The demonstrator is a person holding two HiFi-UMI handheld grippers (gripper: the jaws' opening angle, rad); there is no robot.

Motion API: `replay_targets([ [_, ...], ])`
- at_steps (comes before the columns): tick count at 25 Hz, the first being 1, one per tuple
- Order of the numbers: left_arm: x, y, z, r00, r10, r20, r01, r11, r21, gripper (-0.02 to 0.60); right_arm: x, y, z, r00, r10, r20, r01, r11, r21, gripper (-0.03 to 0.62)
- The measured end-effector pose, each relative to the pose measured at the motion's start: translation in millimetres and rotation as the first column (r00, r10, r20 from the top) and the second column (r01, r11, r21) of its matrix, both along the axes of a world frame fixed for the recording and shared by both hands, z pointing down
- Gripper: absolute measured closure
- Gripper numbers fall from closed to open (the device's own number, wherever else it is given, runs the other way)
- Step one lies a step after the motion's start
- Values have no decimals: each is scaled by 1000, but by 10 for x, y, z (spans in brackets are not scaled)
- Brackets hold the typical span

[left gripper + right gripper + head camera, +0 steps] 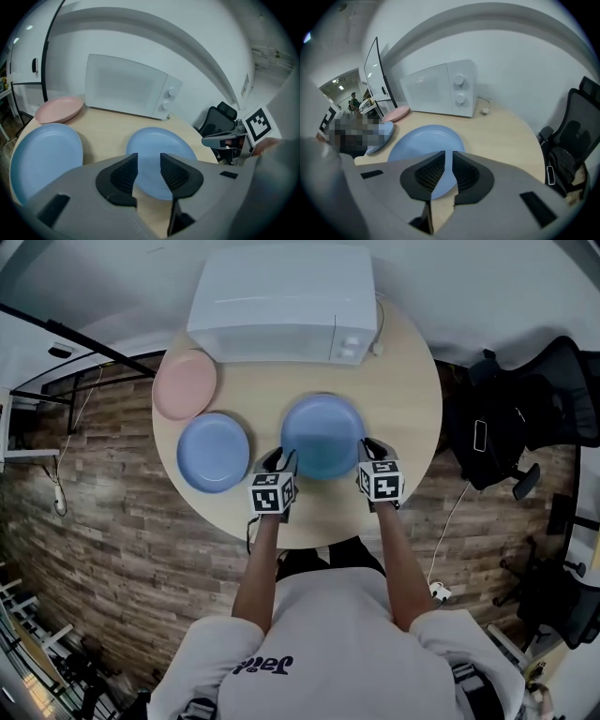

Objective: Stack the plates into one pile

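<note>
The left gripper (pixel 279 463), jaws opening, and the right gripper (pixel 371 452), jaws only starting to part, both empty, flank the middle plate (pixel 322 435) by the table's (pixel 412 390) near edge, seemingly to lift its rim, while the blue plate (pixel 214 452) and the pink plate (pixel 185 383) lie unstacked along the left edge.

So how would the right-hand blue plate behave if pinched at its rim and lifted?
The right-hand blue plate looks rigid and thin, so probably light and stiff. Its smooth rim may slip in a pinch. Shallow and flat, it should slide, not roll.
</note>
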State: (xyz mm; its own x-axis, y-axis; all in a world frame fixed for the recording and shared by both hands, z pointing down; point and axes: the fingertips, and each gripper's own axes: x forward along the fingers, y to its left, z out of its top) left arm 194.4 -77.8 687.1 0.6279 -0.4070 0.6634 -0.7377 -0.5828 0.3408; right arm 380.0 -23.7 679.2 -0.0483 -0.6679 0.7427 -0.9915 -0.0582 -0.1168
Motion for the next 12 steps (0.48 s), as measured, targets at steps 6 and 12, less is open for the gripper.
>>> replay_targets([
  [6, -37, -77, 384, 999, -33, 43, 36, 997, -73, 369, 87, -35, 378, 999, 20, 31, -18, 997, -79, 387],
  [12, -22, -114, 644, 995, -94, 27, 97, 985, -140, 362, 155, -4, 674, 997, 44, 59, -36, 992, -125, 387],
])
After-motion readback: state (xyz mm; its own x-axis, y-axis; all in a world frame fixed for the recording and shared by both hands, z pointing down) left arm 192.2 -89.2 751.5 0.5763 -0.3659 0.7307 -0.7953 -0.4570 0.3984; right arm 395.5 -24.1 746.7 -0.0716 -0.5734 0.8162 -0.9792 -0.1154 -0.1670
